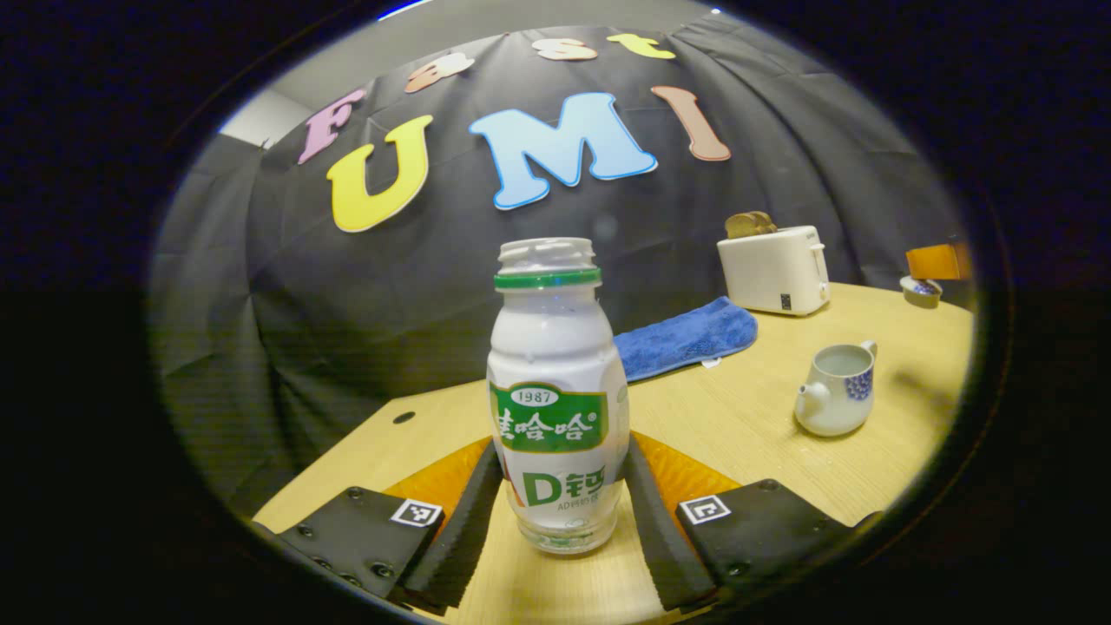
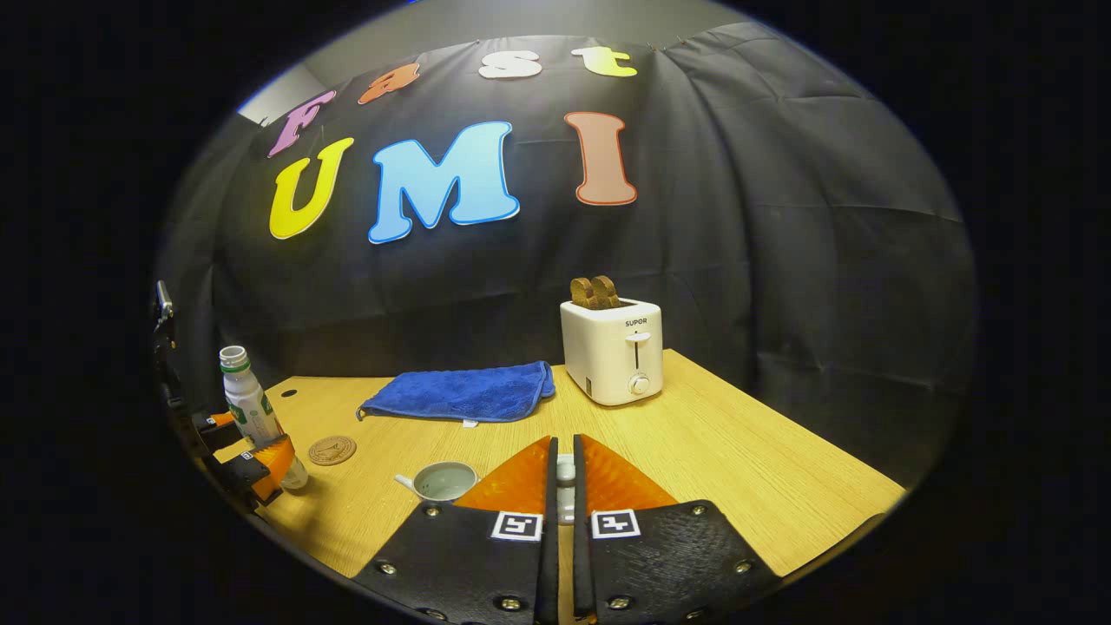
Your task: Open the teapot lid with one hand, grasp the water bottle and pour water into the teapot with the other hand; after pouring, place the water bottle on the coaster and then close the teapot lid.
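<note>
The teapot (image 1: 835, 389), right of frame centre, is seen lidless; its lid (image 2: 565, 473) is pinched in the right gripper (image 2: 564, 486). The water bottle (image 1: 555, 395), centre, is clamped by the left gripper (image 1: 560, 495). Pouring is judged pending.

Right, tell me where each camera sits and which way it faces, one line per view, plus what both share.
Left gripper view: rides on the left gripper, facing the booth wall; its fingers flank the water bottle, teapot to the right.
Right gripper view: rides on the right gripper, facing the toaster; its fingers pinch the teapot lid; coaster at left.
Shared: bottle, lidless teapot, blue towel, toaster, wooden table.
</note>
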